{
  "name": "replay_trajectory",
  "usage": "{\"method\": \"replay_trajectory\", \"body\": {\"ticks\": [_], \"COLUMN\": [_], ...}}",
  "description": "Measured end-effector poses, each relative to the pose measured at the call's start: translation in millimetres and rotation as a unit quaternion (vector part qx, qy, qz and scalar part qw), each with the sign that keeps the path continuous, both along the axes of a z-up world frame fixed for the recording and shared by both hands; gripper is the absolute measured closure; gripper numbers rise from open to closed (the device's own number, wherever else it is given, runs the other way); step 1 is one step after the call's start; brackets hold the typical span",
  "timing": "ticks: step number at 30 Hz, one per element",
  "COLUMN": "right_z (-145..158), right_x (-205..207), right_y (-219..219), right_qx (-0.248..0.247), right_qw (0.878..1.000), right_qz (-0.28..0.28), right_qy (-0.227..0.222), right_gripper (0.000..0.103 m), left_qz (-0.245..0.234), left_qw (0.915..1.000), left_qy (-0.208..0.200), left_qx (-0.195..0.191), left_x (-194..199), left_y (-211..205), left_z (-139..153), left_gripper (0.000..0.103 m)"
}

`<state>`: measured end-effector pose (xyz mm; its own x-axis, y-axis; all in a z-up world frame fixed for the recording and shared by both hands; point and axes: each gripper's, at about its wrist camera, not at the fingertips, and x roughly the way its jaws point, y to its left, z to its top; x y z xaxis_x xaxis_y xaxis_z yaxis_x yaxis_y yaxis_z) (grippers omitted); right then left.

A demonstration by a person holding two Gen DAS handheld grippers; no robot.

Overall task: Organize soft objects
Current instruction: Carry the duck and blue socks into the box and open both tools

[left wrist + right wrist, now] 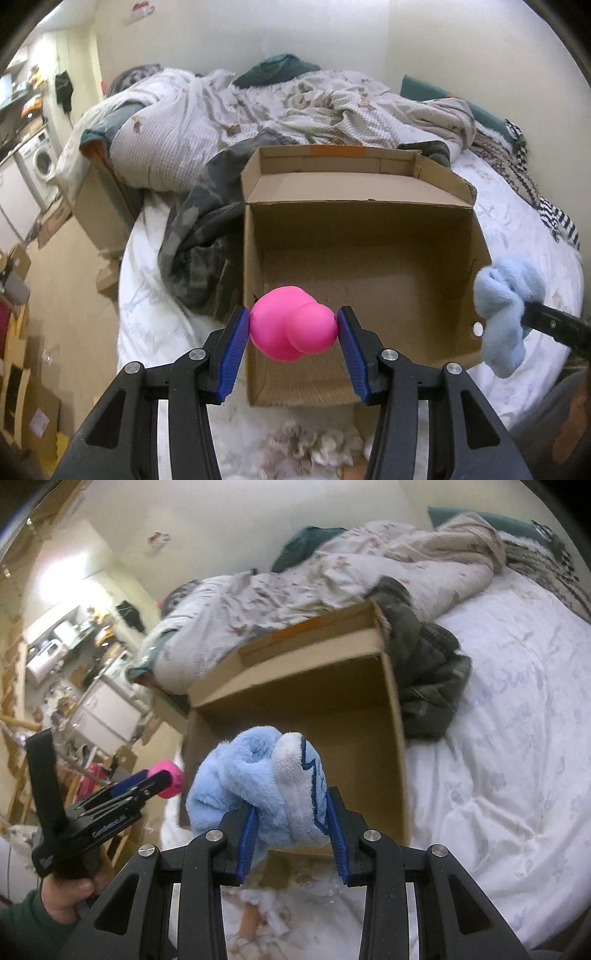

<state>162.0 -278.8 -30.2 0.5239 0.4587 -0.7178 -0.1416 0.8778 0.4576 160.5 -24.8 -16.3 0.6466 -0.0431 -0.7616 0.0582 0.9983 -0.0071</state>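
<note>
While the cardboard box [369, 236] sits empty: left gripper [293, 334] pinching pink squishy toy [291, 328], right gripper [291, 819] pinching blue plush [255, 786]; release each only once well inside the walls.

Home bedroom: unmade bed [517, 221] with rumpled duvet [229, 110]; washing machine [42, 160] beyond.
</note>
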Motion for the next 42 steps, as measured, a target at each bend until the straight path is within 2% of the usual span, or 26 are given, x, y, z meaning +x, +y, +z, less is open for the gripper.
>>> {"method": "replay_trajectory", "body": {"ticks": [3,10,16,25,42], "right_z": [-7.0,-19.8,-27.4,-32.7,-37.4], "right_x": [3.8,9.1,11.6,12.8,13.8], "right_y": [3.7,16.2,18.8,22.9,23.6], "right_qx": [-0.016,-0.082,-0.089,-0.099,-0.099], "right_qw": [1.0,0.997,0.996,0.995,0.994], "right_qz": [-0.004,-0.005,0.0,0.005,0.006], "right_qy": [0.003,0.011,0.023,0.031,0.042], "right_gripper": [0.066,0.066,0.066,0.065,0.062], "left_qz": [-0.004,-0.008,-0.001,-0.01,0.004], "left_qw": [0.9998,0.9995,0.9973,0.997,0.9965], "left_qy": [-0.008,0.026,0.059,0.065,0.077], "left_qx": [0.016,-0.017,-0.044,-0.041,-0.032], "left_x": [2.2,17.4,22.8,19.0,20.0], "left_y": [-5.5,-5.5,-2.8,-7.3,-3.2], "left_z": [-11.9,-28.6,-41.7,-45.7,-55.2], "left_gripper": [0.058,0.058,0.058,0.058,0.057]}}
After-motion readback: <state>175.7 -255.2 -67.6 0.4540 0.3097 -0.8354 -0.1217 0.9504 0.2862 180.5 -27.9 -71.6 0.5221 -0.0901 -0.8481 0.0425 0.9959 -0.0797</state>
